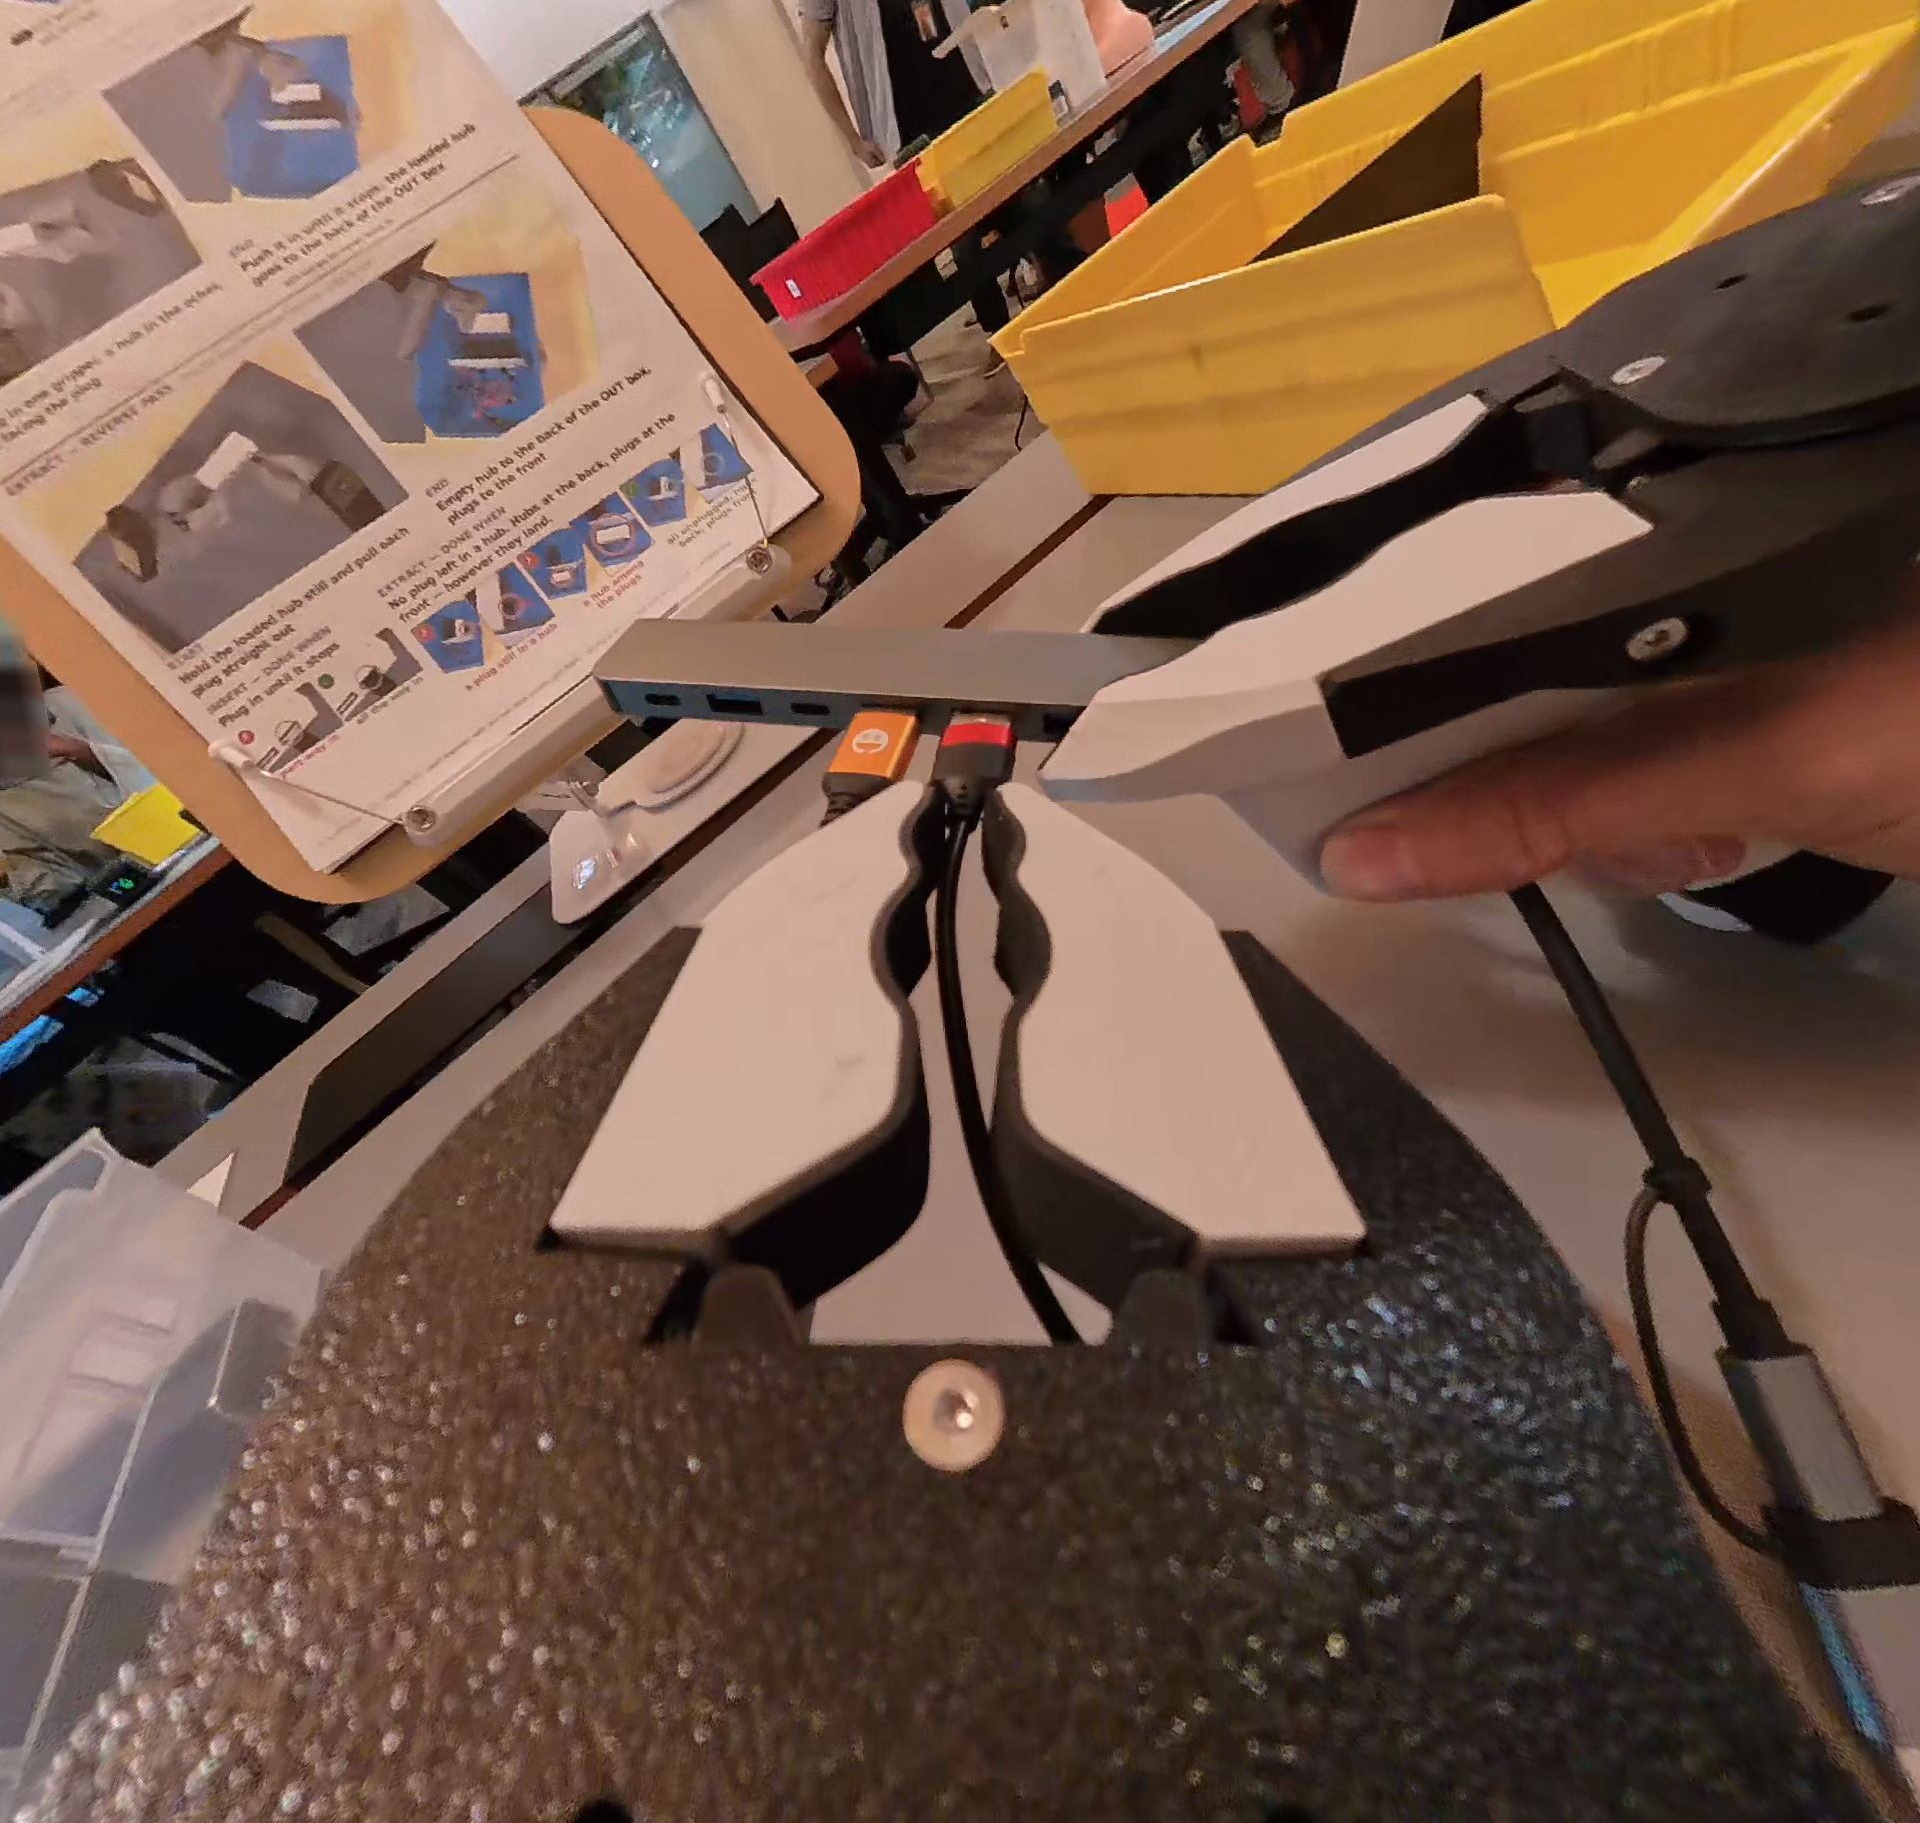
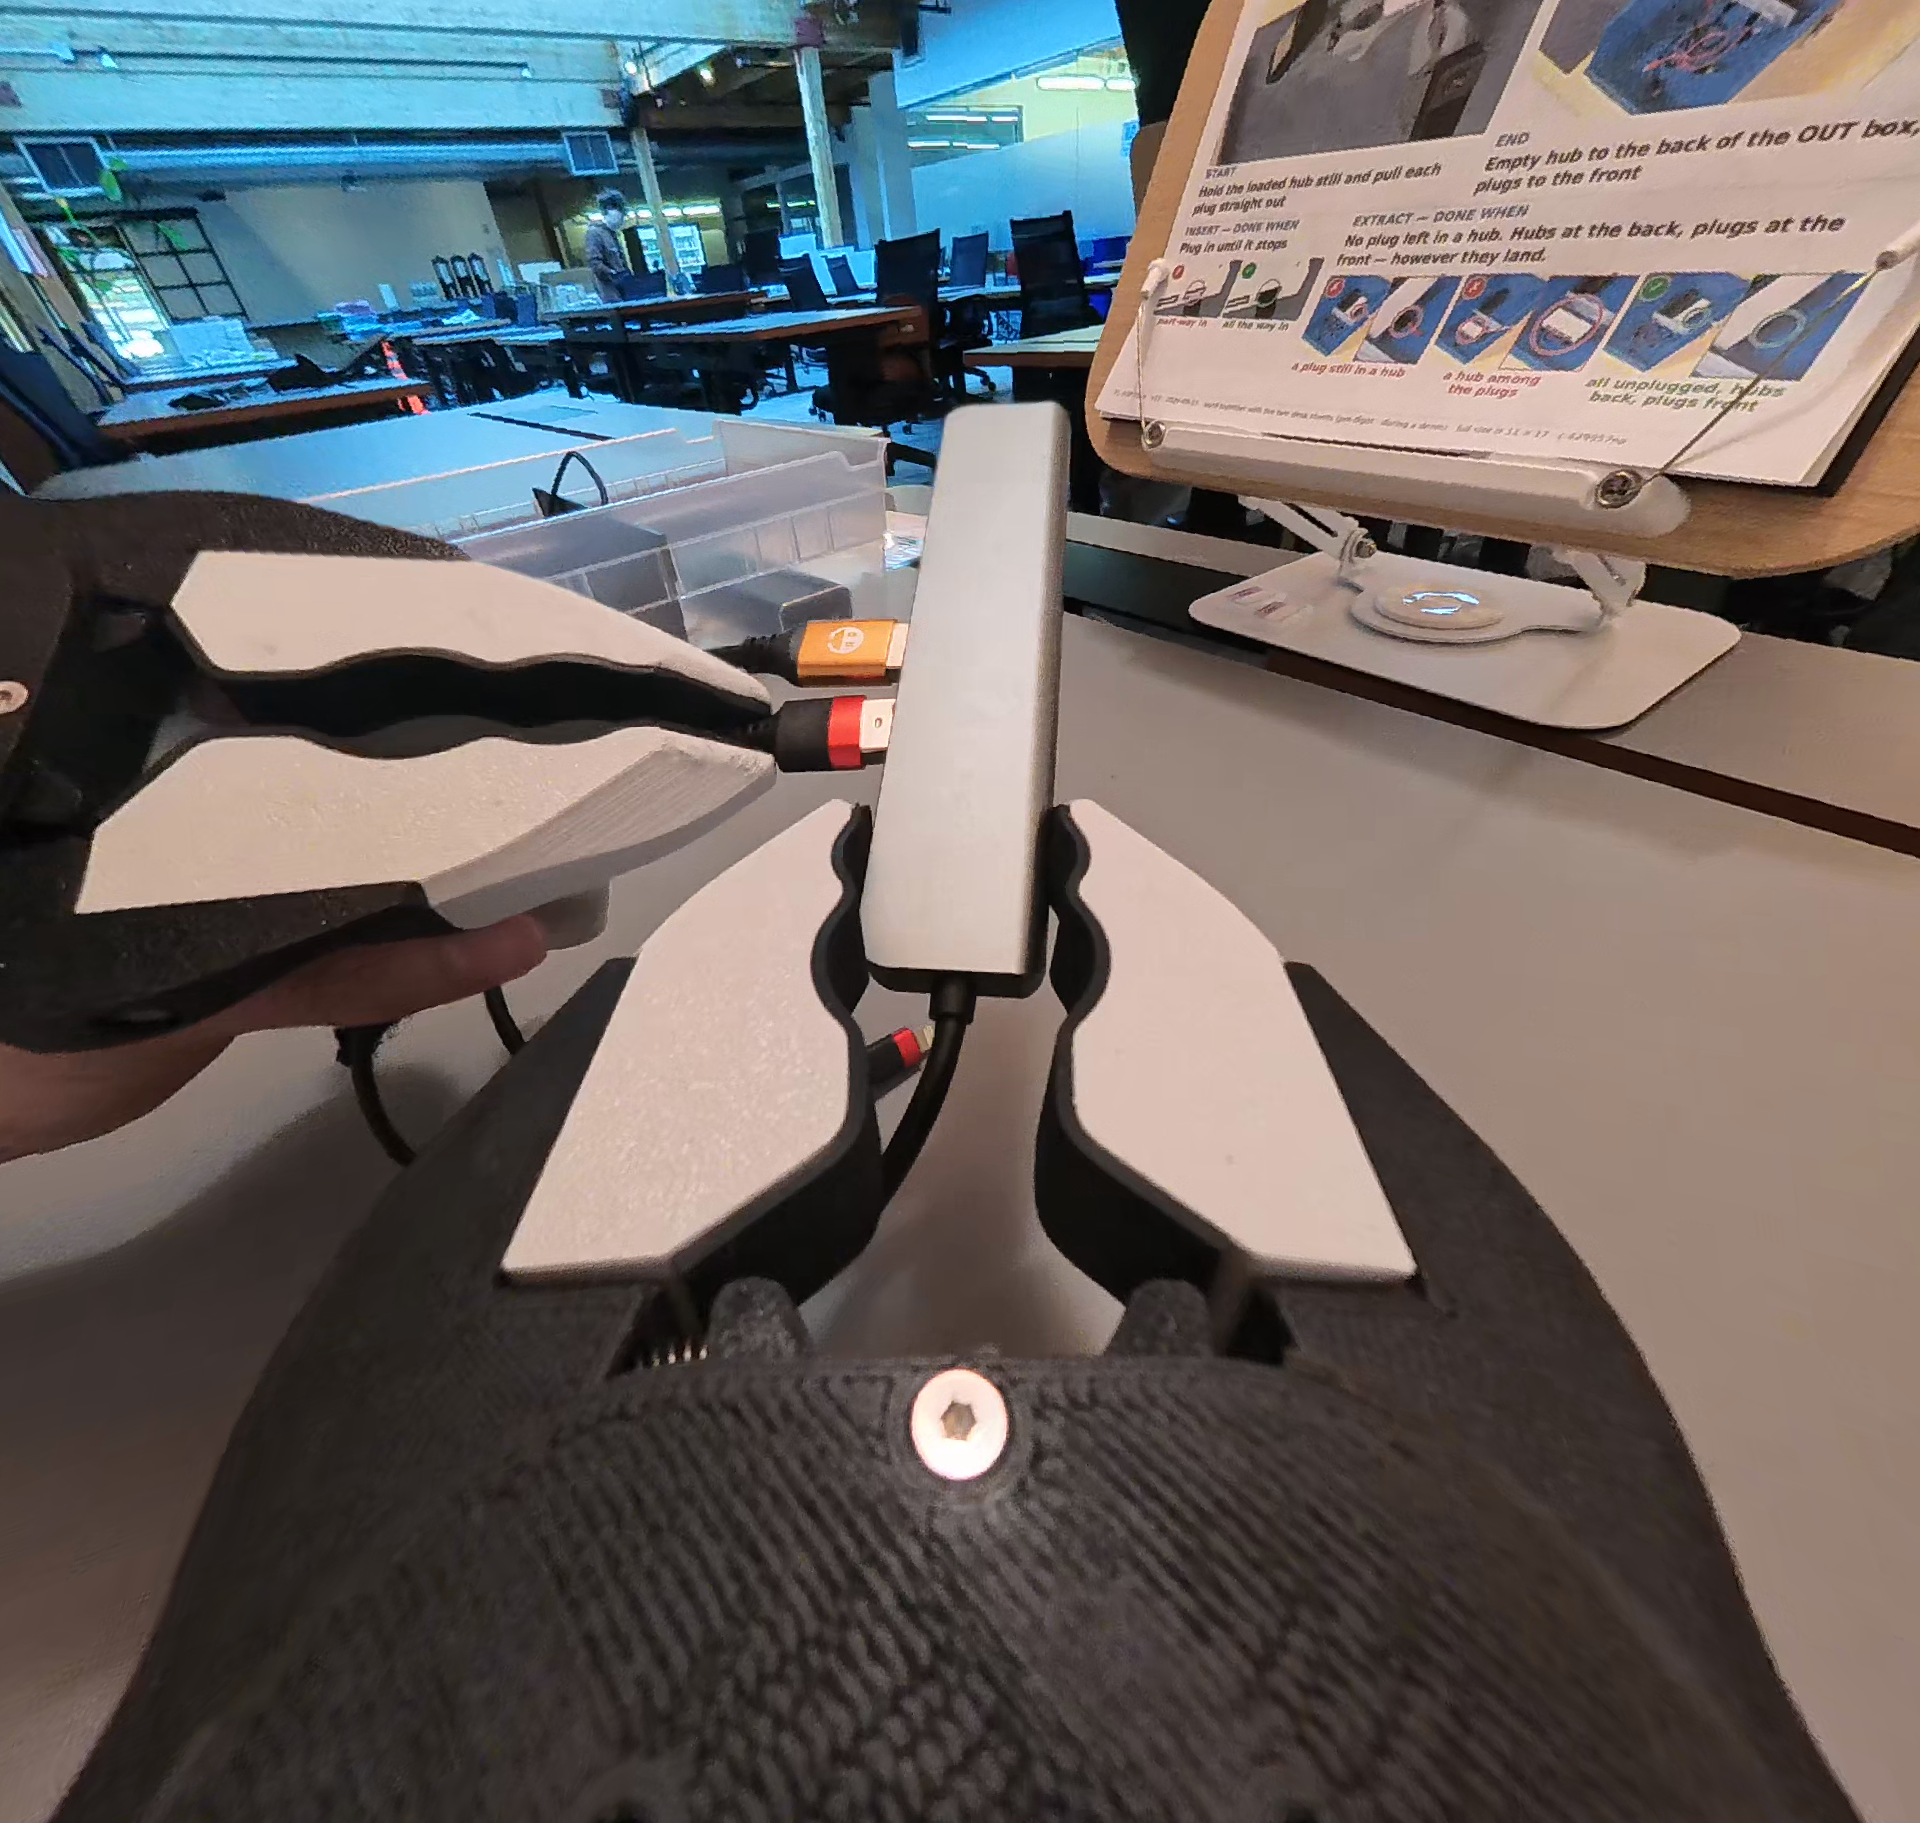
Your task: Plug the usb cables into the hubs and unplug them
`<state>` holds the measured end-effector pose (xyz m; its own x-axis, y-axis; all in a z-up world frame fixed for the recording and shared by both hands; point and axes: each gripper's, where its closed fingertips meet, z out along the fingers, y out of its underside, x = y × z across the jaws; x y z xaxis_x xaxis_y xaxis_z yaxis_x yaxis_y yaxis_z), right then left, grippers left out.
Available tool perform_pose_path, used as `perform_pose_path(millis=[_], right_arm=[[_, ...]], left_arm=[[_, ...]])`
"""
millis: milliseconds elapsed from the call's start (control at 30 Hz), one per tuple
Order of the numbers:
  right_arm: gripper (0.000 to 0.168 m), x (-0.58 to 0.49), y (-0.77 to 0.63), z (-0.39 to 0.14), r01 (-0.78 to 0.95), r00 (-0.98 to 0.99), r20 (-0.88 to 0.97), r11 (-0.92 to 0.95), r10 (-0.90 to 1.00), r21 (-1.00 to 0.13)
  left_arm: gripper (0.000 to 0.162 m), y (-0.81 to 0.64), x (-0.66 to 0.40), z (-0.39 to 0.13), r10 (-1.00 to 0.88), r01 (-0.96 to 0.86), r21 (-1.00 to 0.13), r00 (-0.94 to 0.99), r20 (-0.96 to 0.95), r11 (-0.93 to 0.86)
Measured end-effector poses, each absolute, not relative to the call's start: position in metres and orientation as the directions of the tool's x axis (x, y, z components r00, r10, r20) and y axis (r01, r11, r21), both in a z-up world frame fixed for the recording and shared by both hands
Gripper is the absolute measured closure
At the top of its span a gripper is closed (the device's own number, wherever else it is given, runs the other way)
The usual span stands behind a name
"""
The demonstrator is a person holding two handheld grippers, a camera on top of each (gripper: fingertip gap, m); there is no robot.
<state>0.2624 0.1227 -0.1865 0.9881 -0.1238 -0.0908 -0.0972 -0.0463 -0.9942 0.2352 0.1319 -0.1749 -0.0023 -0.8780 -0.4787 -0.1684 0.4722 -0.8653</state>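
Observation:
A grey USB hub (image 2: 971,693) is held level above the grey table (image 2: 1507,921) by my right gripper (image 2: 961,828), which is shut on its near end. In the left wrist view the hub (image 1: 883,659) shows its row of ports. An orange plug (image 1: 881,743) sits in one port. A red plug (image 1: 975,734) is at the port beside it, with a little of its metal tip showing (image 2: 878,724). My left gripper (image 1: 951,807) is shut on the red plug's black boot, and its cable (image 1: 966,1046) runs back between the fingers.
An instruction sheet on a wooden stand (image 1: 364,423) stands behind the hub. Yellow bins (image 1: 1351,319) are at the right and a clear plastic bin (image 2: 675,526) at the left. The hub's own cable (image 1: 1662,1202) hangs down to the table. Desks, chairs and people are far off.

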Motion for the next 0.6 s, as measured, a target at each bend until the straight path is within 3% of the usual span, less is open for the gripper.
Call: perform_pose_path(millis=[200,600], right_arm=[[0.135,0.2632,0.1219,-0.1849,-0.125,0.987,-0.121,-0.031,-0.103,-0.992],[0.135,0.2585,0.1199,-0.1812,-0.146,0.988,-0.146,-0.006,-0.042,-0.989]], left_arm=[[0.159,0.1315,0.2285,-0.1725,-0.926,-0.154,-0.913,-0.044,-0.375,0.378],[0.160,0.1296,0.2259,-0.1705,-0.923,-0.130,-0.915,-0.088,-0.374,0.383]])
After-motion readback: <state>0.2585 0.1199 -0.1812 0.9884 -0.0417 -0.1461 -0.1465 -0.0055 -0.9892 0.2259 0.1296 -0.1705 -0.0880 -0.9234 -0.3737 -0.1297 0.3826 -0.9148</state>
